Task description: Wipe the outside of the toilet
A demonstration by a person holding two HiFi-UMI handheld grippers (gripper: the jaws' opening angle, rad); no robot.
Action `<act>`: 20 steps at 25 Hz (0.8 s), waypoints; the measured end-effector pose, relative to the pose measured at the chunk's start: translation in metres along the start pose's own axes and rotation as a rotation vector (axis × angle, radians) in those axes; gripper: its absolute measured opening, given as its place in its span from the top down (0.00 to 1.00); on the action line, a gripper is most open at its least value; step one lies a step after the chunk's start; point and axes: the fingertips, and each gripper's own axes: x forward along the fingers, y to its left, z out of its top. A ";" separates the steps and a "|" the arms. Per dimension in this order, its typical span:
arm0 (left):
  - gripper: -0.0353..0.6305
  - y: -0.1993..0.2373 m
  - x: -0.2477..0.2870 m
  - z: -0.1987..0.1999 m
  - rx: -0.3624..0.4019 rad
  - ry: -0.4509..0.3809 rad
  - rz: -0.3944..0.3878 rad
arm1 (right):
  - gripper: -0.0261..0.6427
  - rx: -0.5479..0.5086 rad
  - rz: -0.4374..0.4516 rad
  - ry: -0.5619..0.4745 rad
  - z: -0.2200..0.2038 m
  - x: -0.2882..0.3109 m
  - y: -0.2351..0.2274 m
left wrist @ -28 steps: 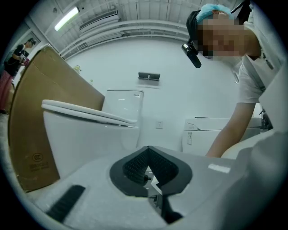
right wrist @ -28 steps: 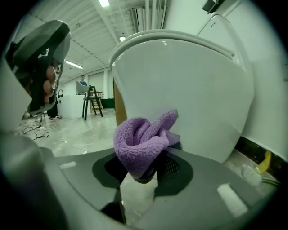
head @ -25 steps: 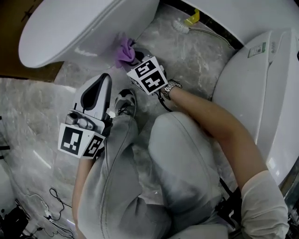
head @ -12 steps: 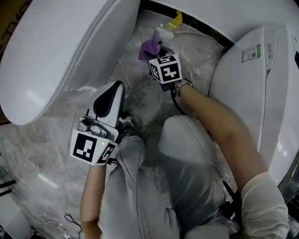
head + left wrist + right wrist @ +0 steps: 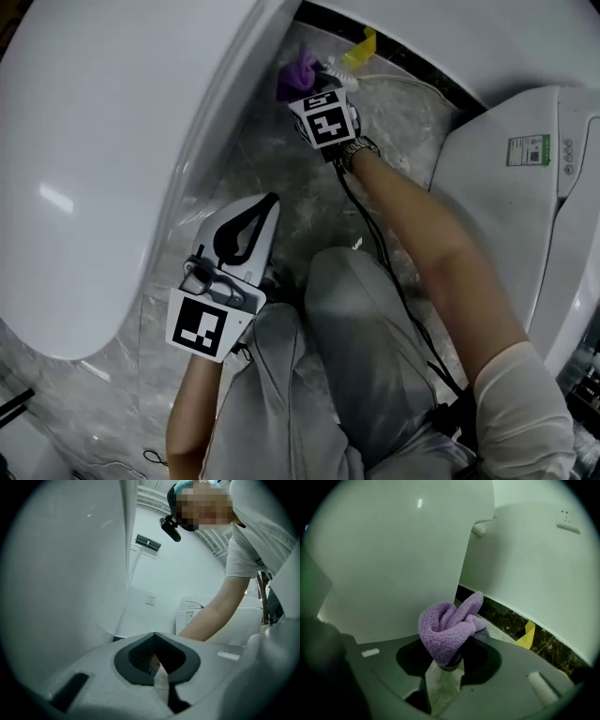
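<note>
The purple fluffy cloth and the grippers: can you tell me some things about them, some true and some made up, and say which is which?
1. The right gripper is shut on the fluffy purple cloth. True.
2. The left gripper holds a cloth too. False: its jaws are together with nothing between them.
3. The purple cloth lies spread flat on the grey marble floor. False: it is bunched up in the right gripper's jaws, held up near the big white toilet.
4. A small yellow piece sits by the dark strip at the bottom of the white wall. True.
</note>
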 end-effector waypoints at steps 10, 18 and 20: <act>0.94 0.021 0.002 -0.011 -0.048 0.025 0.000 | 0.74 0.124 0.004 0.011 0.007 0.047 -0.001; 0.94 0.013 -0.016 -0.008 -0.027 0.007 0.065 | 0.74 0.133 0.120 -0.017 0.004 0.023 0.041; 0.94 0.007 -0.024 -0.007 -0.017 0.001 0.082 | 0.74 0.128 0.136 -0.023 0.003 0.014 0.051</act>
